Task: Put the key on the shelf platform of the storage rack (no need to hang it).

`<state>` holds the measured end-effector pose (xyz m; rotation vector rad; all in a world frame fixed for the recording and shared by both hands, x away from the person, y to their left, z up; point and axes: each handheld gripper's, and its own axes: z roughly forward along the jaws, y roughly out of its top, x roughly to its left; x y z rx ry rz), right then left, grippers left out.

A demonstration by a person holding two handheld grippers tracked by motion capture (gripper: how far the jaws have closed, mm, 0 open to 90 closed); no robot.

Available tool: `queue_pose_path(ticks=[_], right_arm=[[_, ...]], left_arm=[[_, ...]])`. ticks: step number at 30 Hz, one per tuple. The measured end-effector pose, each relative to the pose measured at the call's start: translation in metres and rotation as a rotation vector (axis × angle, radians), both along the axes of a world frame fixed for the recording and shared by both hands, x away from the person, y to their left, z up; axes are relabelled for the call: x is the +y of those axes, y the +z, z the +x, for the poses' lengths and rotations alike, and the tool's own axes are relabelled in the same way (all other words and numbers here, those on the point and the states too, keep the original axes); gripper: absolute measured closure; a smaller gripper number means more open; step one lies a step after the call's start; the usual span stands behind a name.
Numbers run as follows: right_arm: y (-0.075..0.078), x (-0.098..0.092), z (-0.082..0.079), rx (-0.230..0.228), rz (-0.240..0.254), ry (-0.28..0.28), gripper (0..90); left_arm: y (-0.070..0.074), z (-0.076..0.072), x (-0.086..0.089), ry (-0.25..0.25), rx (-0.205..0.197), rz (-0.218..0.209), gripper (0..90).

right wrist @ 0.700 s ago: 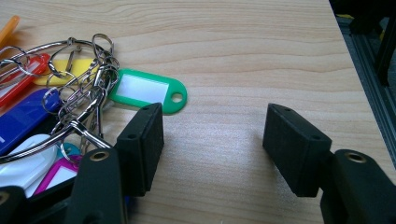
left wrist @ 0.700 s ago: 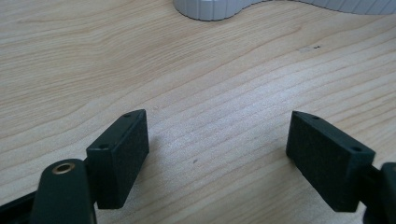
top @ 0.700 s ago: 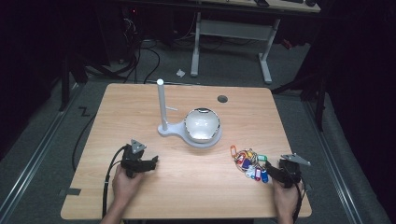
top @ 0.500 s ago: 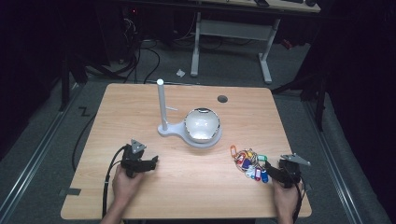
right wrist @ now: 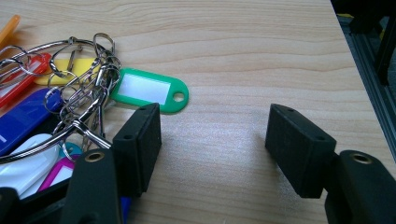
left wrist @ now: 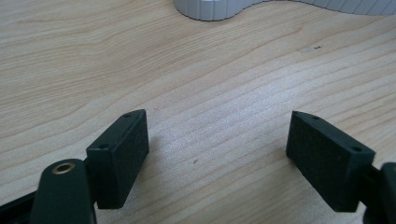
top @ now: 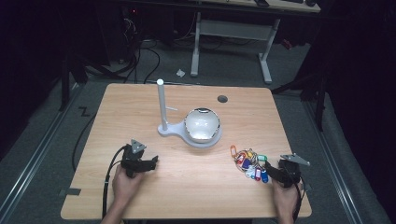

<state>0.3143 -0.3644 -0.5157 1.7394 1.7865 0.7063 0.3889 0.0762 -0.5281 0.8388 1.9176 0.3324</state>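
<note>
A wooden table point(top: 140, 112) is seen from above, with a white stand point(top: 187, 128) near its middle: an upright post point(top: 161, 105) rises from the left end of the base, and a shiny round bowl point(top: 202, 125) sits on the wider right end.

The left gripper point(top: 152, 163) is held low over the near-left part of the table, gripped from behind by the left hand point(top: 125, 183), whose forearm enters from the bottom edge. It is pointed to the right and slightly forward. In the left gripper view its jaws are spread wide, with only bare wood between them and the ribbed edge of the stand's base point(left wrist: 210, 9) visible at the top. A black cable point(top: 109, 179) is looped back from it toward the table's near edge.

The right gripper point(top: 272, 170) is held at the near-right corner by the right hand point(top: 285, 198), and is pointed to the left toward a bunch of key tags point(top: 249, 163) lying on the table just beside it. In the right gripper view point(right wrist: 212, 144) its jaws are also parted wide and nothing is held between them. The green tag point(right wrist: 149, 91) lies just beyond the left jaw, and the metal rings point(right wrist: 81, 84) with red, blue, yellow, white and pink tags are spread to that jaw's outer side, seemingly touching it.
</note>
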Motion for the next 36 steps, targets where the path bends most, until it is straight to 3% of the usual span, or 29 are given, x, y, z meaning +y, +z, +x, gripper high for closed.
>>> queue_pose_path(ticks=[23,26,28,36], right_arm=[[0.001,0.001,-0.003,0.004,0.01,0.023,37.1],[0.004,0.0,-0.004,0.021,0.034,0.024,39.4],[0.008,0.002,-0.008,0.005,0.046,0.023,41.1],[0.021,0.015,-0.015,-0.019,0.038,0.071,44.0]], left_arm=[[0.0,0.0,0.0,0.004,0.006,-0.006,21.3],[0.0,0.0,0.0,0.003,0.005,-0.006,21.4],[0.0,0.0,0.0,0.004,0.005,-0.006,21.3],[0.001,-0.001,0.0,0.003,0.005,-0.006,21.3]])
